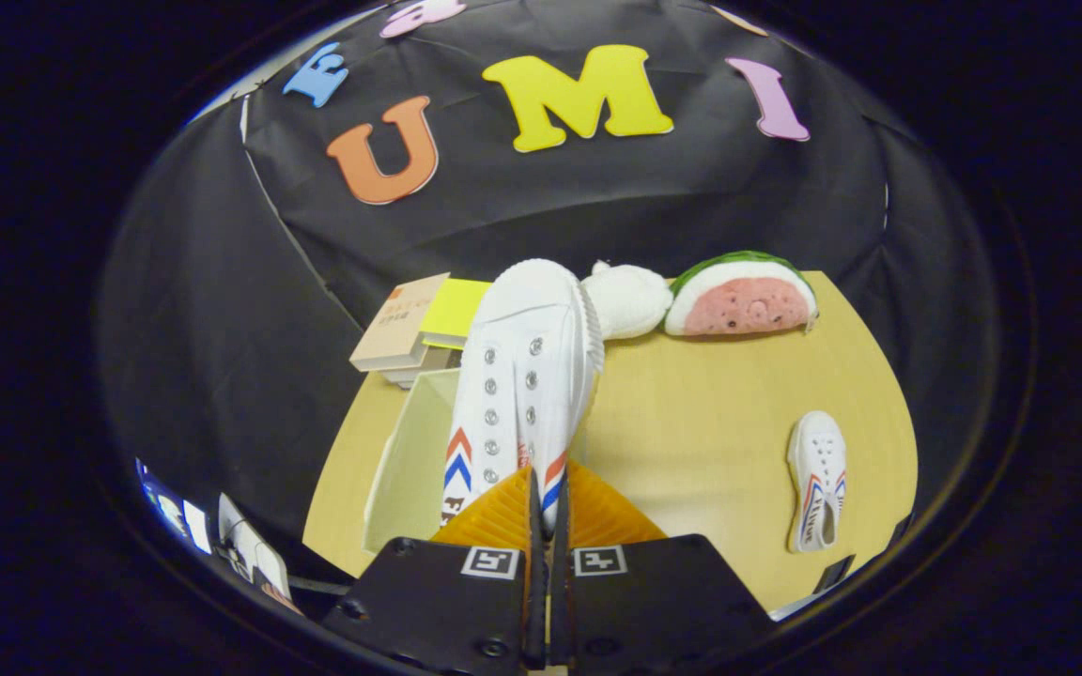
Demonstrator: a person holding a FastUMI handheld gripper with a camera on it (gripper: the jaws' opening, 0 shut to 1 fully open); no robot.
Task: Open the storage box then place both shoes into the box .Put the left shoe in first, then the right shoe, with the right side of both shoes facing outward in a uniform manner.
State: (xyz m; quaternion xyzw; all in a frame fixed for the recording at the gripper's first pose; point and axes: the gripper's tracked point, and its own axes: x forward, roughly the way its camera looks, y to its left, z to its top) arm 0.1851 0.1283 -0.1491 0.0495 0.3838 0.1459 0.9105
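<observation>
My gripper (pixel 548 512) is shut on a white canvas shoe (pixel 517 376) with red and blue chevrons, pinched at its heel end. The shoe points away from me and hangs in the air above the open pale storage box (pixel 409 451), over the box's right side. The box stands on the yellow table (pixel 710 422), just ahead and left of my fingers. A second, matching shoe (pixel 817 479) lies flat on the table to the right, toe pointing away.
Books (pixel 409 329) are stacked beyond the box at the table's far left. A white plush toy (pixel 630 299) and a watermelon-slice plush (pixel 743 296) sit along the far edge. The black cloth wall closes the back and sides.
</observation>
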